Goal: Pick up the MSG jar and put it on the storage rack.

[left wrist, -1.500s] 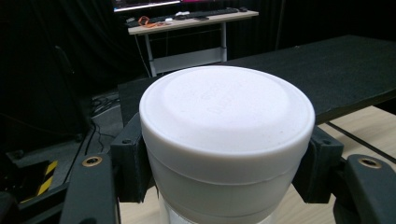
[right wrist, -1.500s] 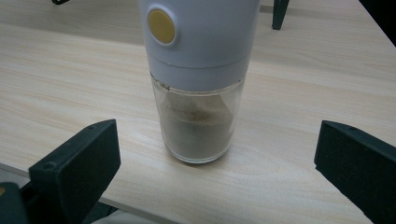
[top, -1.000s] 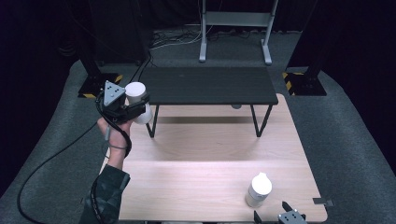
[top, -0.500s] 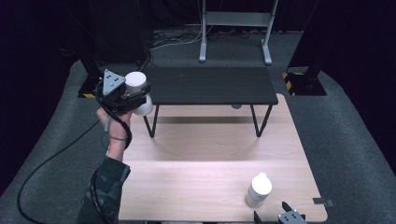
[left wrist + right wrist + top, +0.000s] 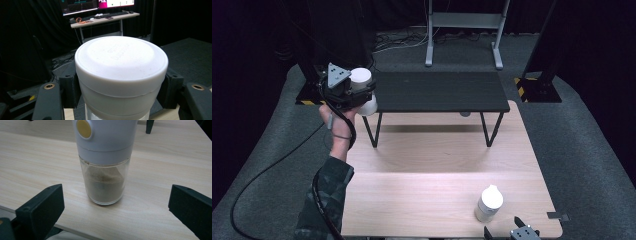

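At the table's far left corner, the left gripper (image 5: 357, 95) clamps a white jar (image 5: 362, 90) in the air, long axis upright, lid up. Near the right front edge, the right gripper (image 5: 512, 231) stands wide open, holding nothing, behind an upright grinder (image 5: 488, 202).

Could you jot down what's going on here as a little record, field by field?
left gripper: shut on white jar, held in the air by the left end of the black shelf
right gripper: open, jaws either side of the spice grinder, not touching
spice grinder: upright on wooden table, brownish powder inside
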The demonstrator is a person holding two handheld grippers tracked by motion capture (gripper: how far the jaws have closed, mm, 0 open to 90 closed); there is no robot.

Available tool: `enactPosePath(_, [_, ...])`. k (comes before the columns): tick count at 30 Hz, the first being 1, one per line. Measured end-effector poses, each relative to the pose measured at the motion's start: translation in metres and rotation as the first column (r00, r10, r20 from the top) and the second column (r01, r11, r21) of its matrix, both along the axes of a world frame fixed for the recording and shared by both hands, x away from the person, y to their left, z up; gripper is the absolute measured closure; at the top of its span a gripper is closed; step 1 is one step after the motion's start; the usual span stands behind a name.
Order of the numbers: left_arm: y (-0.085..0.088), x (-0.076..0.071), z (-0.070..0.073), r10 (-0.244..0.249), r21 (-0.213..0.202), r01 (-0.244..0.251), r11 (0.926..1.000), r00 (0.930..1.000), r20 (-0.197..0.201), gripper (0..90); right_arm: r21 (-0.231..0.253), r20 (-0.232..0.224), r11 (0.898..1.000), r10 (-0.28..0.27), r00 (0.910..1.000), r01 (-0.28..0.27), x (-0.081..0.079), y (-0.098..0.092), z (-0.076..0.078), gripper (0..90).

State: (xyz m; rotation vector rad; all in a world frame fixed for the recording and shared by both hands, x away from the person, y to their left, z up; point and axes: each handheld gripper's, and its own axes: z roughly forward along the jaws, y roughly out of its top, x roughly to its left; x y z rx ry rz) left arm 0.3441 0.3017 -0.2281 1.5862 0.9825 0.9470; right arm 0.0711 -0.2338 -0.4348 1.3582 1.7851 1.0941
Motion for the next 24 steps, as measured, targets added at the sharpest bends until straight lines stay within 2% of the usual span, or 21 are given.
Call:
enactPosePath(5, [0.002, 0.01, -0.003, 0.007, -0.033, -0.007, 0.9994, 1.0, -0.004, 34.2, 0.002, -0.001, 1.0, -0.001, 1.0, 0.001, 0.0, -0.001, -0.001, 0.0])
enactPosePath(11, [0.004, 0.025, -0.005, 0.025, -0.063, -0.028, 0.9976, 0.999, -0.038, 34.2, 0.003, -0.005, 1.0, 0.0, 1.0, 0.0, 0.001, -0.001, -0.002, 0.0])
enactPosePath(16, [0.007, 0.033, -0.008, 0.024, -0.07, -0.029, 0.9972, 0.9975, -0.066, 34.2, 0.004, -0.001, 1.0, 0.005, 1.0, -0.005, 0.0, -0.002, -0.002, 0.0])
enactPosePath(18, [0.009, 0.034, -0.012, 0.022, -0.086, -0.027, 0.996, 0.9981, -0.057, 34.2, 0.006, -0.002, 1.0, 0.005, 1.0, -0.005, 0.0, -0.002, -0.002, 0.0])
enactPosePath(24, [0.011, 0.035, -0.016, 0.013, -0.084, -0.016, 0.9963, 0.9991, -0.039, 34.1, 0.003, -0.005, 1.0, 0.005, 1.0, -0.005, 0.0, -0.001, -0.002, 0.0])
